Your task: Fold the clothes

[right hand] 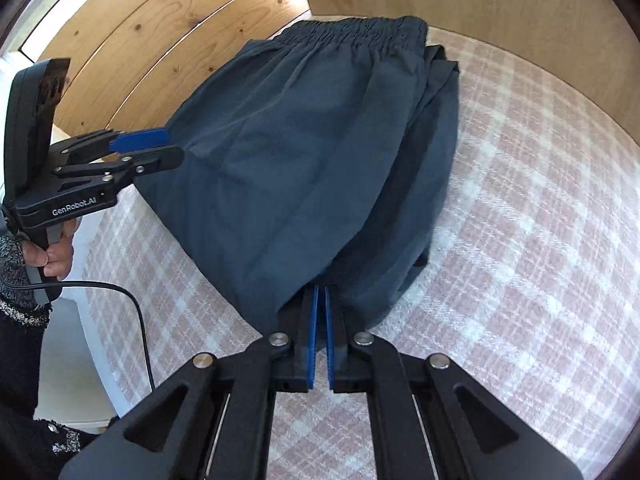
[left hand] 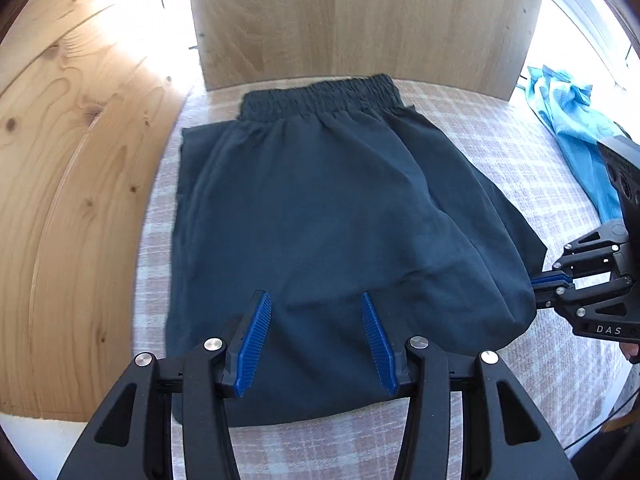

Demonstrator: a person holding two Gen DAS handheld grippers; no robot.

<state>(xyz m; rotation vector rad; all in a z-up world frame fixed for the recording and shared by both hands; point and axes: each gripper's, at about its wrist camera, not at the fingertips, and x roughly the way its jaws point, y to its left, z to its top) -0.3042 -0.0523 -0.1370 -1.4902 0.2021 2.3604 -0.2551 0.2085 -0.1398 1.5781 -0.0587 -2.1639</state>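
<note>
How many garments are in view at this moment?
2: dark shorts spread on the checked cloth, and a light blue garment crumpled at its far right edge. More may lie outside the views.

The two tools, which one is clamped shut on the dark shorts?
The right tool: its blue pads are pressed together on the near hem of the dark shorts. The left tool stands open above the fabric, pads apart.

A home – likely a bedroom.
A pink-and-white checked bed cover (right hand: 520, 200), knotty pine plank wall (left hand: 80, 160), pale wooden headboard (left hand: 360, 20) – and a crumpled blue garment (left hand: 576, 120) lying in window light.
</note>
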